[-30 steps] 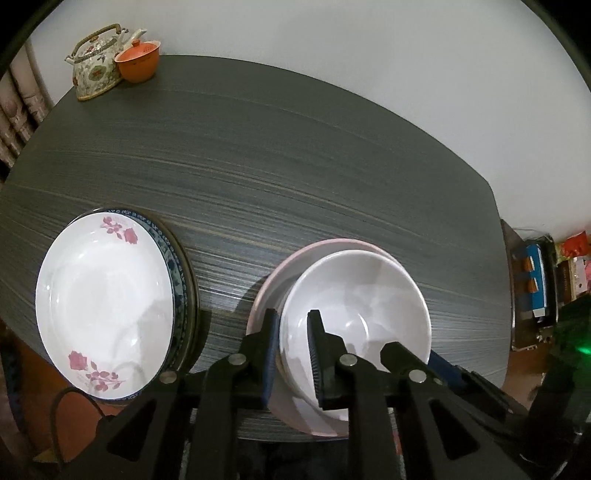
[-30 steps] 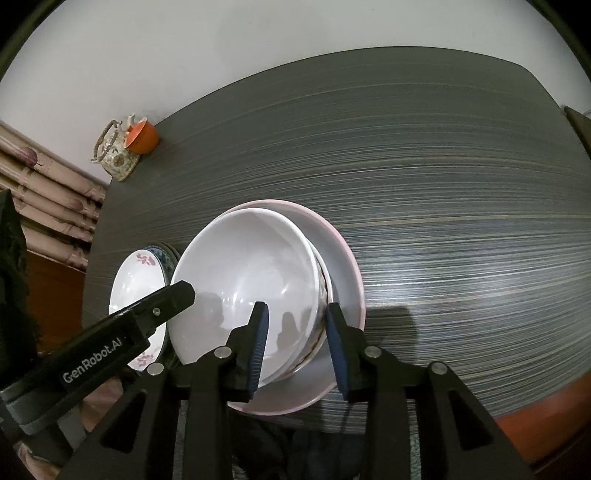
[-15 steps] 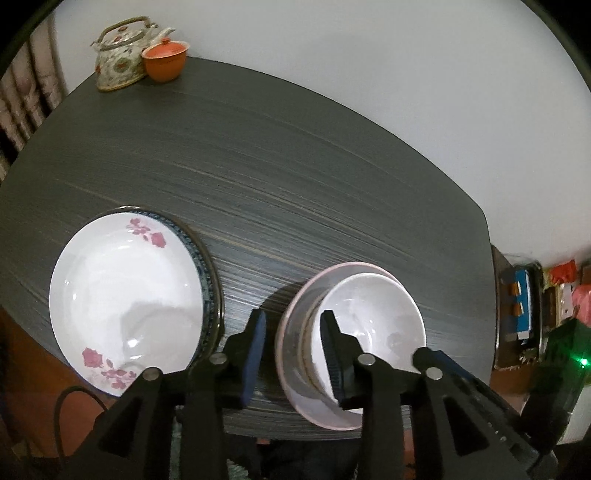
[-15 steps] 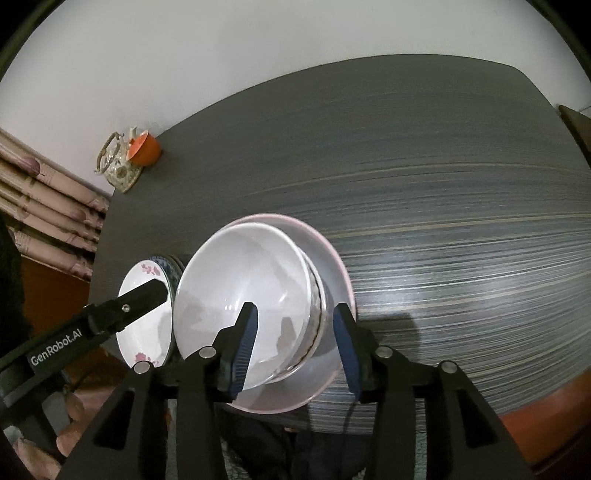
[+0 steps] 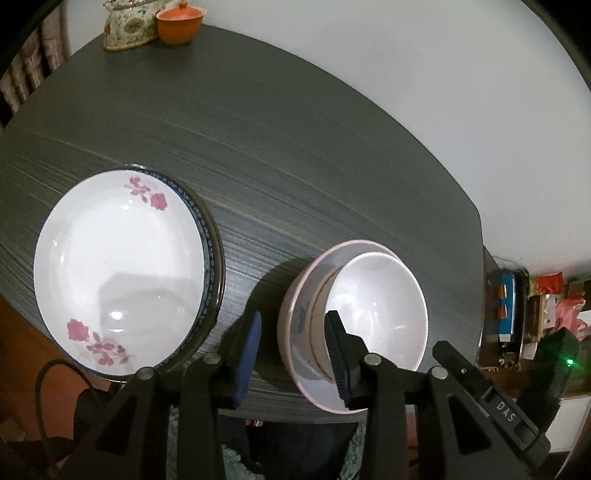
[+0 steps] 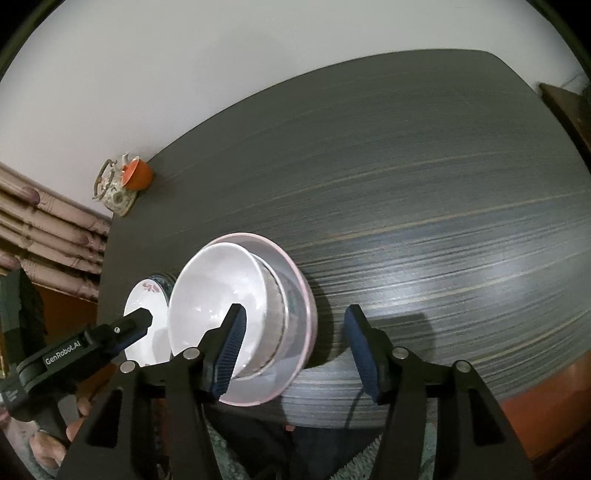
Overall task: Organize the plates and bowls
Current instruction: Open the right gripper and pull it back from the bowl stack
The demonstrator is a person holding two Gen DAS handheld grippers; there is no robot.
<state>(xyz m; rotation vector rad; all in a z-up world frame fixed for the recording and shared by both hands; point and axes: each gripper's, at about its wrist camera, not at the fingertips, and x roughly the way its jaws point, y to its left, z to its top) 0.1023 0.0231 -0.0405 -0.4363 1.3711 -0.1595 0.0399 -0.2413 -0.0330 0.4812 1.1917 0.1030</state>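
Two stacks stood near the front edge of the dark table (image 5: 295, 147). On my left was a flowered plate (image 5: 122, 269) lying on a blue-rimmed plate (image 5: 210, 254). To the right of it, well apart, a white bowl (image 5: 380, 306) sat in another bowl with a brown band (image 5: 317, 325), and both rested on a pink plate (image 5: 291, 325).

I saw my left gripper (image 5: 291, 354) over the near left side of the bowl stack. Its jaws were partly open; the stack's left edge lay between them, yet neither pad pressed on it — nothing was held.

My right gripper (image 6: 293, 343) was at the stack's right side, and its jaws were opening. The left finger (image 6: 229, 347) stood in front of the white bowl's wall, the right finger (image 6: 364, 347) over bare table beyond the pink plate. The stack's right part was between them, but I could not see any pad gripping it.

At the far corner a teapot (image 5: 125, 26) stood beside an orange cup (image 5: 179, 24) — touching, as it seemed.
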